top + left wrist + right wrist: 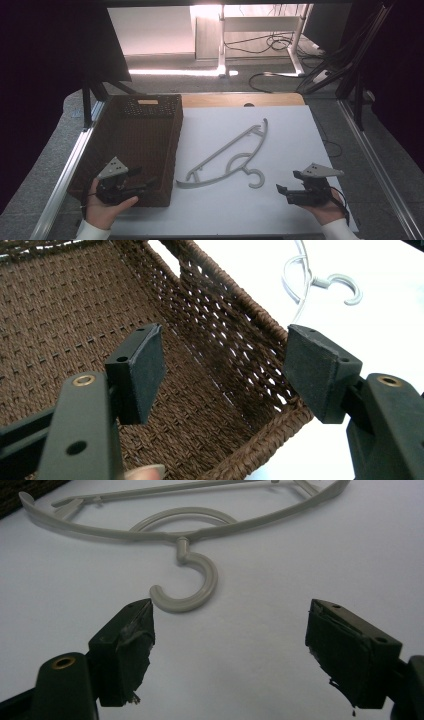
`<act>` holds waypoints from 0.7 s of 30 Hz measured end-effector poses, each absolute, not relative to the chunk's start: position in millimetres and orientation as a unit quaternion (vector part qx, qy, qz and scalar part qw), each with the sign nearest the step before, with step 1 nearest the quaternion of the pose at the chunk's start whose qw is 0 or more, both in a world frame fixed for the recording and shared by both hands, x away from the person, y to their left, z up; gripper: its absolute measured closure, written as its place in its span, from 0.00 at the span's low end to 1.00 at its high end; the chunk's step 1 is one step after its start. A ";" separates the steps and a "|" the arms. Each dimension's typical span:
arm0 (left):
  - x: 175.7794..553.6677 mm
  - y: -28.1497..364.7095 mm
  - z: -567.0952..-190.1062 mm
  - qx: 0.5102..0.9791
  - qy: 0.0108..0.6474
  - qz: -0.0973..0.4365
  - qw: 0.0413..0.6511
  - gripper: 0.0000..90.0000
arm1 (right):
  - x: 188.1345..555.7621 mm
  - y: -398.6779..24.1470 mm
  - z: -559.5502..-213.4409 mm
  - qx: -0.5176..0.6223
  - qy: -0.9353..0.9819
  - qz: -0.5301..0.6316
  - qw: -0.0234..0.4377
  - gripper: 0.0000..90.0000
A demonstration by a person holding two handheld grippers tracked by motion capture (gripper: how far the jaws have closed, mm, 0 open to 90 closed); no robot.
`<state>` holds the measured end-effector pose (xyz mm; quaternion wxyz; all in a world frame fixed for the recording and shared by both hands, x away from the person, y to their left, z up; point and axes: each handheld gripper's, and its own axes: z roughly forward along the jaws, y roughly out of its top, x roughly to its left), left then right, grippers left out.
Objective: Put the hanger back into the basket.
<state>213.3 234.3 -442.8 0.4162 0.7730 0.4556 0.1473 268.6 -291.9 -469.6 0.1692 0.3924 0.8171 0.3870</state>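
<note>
A grey hanger is laid beside a brown basket; left gripper and right gripper are held agape, empty.

white sleeves, black grippers, grey plates

One woven basket, one grey hanger, and two grippers: left gripper, right gripper.

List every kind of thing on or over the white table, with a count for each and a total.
Basket: 1
Hanger: 1
Grippers: 2, left gripper and right gripper
Total: 4
</note>
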 end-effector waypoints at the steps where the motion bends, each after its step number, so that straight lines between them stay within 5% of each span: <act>1: 212.8 234.1 -442.8 0.773 0.456 0.148 0.416 0.37 | 269.1 -292.1 -469.5 0.392 0.817 0.388 0.168 0.23; 21: 208.8 229.4 -440.4 0.774 0.453 0.153 0.414 0.37 | 270.1 -291.9 -468.6 0.393 0.819 0.381 0.171 0.24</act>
